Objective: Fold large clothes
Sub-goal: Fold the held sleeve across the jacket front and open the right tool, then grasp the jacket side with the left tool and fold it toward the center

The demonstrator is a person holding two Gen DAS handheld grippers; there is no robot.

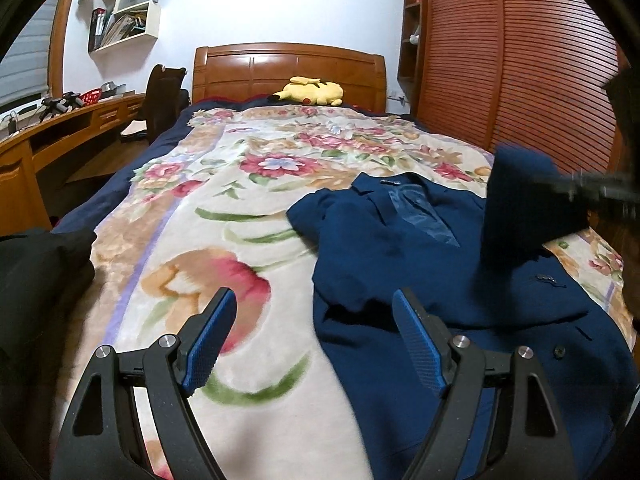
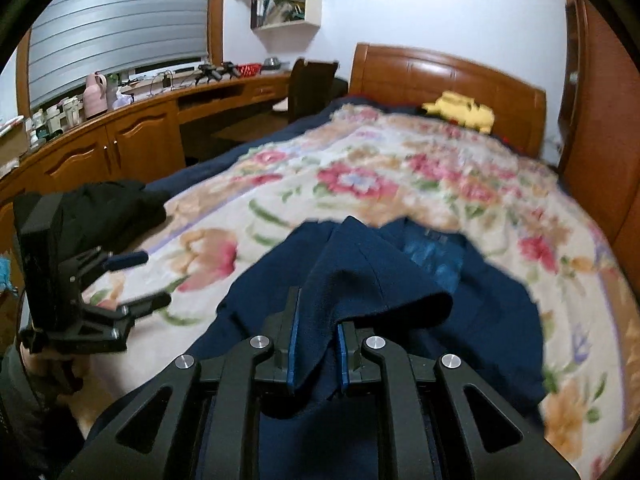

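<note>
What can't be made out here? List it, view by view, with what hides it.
- Navy blue blazer, left wrist view: its right sleeve is lifted and motion-blurred; its lower hem is cut off by the frame edge.
- Same blazer, right wrist view: the right tongs and the pinched fold cover its near part.
- Yellow plush toy: blurred, details unreadable.
- Black garment: cut off by the fisheye rim.
- Wall shelf: contents too small.

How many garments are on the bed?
2. A navy jacket lies on the floral blanket, one part lifted by the right tongs. A black garment sits bunched at the bed's left edge. Others may be out of view.
</note>
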